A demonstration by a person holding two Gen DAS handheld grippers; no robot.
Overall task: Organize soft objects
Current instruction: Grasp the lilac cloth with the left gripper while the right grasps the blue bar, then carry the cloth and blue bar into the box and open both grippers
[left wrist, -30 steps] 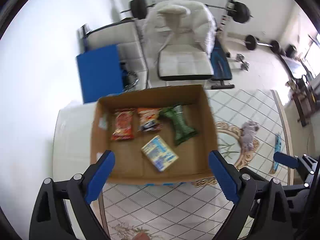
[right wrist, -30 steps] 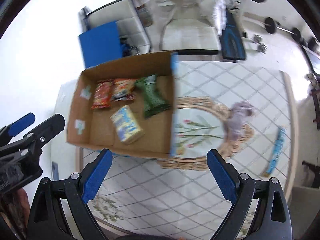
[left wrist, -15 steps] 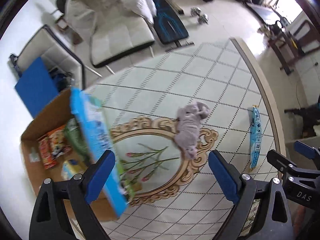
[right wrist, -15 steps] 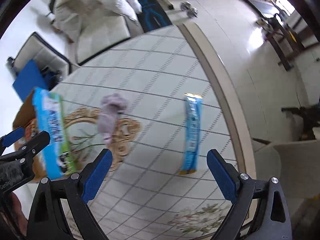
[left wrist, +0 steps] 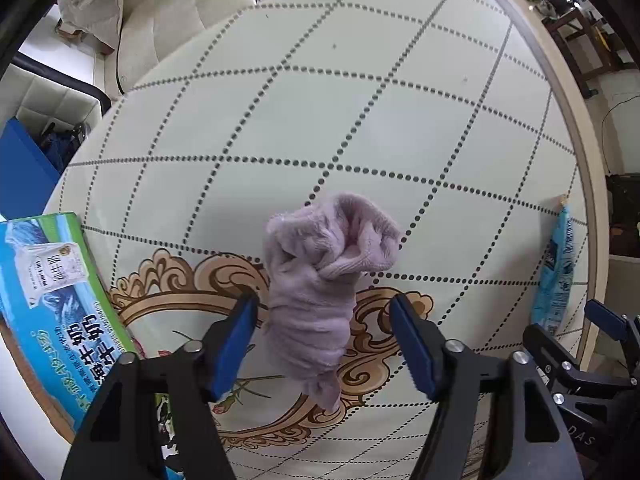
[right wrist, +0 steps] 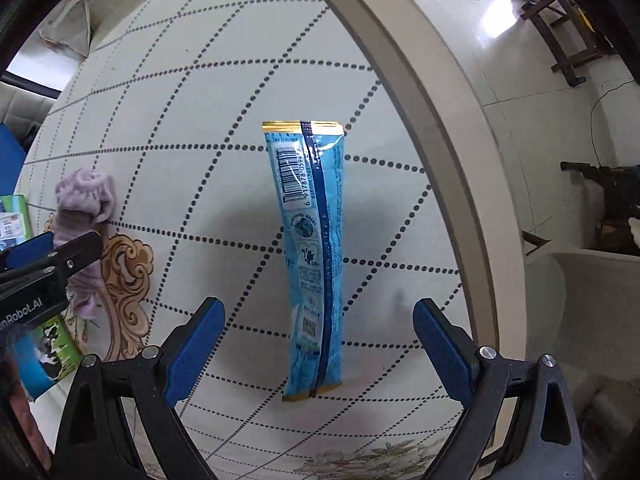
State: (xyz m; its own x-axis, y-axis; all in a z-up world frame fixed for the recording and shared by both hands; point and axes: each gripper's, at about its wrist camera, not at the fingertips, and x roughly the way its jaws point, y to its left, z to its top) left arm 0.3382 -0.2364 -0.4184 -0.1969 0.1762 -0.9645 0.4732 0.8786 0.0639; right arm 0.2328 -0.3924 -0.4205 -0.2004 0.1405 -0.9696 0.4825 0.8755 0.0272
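A crumpled lilac knit sock [left wrist: 320, 280] lies on the patterned table, over the gold ornament. My left gripper [left wrist: 322, 340] is open, its blue pads on either side of the sock's lower part, close above it. The sock also shows in the right wrist view [right wrist: 82, 216] at the far left. A long light-blue snack packet [right wrist: 314, 256] lies lengthwise on the table. My right gripper [right wrist: 318, 350] is open, its pads astride the packet's near end. The packet also shows in the left wrist view [left wrist: 558, 272] by the table's right rim.
The cardboard box's blue-and-green printed side [left wrist: 52, 300] stands at the left of the table. The table's curved beige rim [right wrist: 452, 160] runs close to the right of the packet, with floor beyond. A cream chair [left wrist: 172, 20] stands behind the table.
Both grippers have swung right, away from the box, and dropped close to the table. The left now straddles the sock, the right straddles the blue packet. Both stay open.
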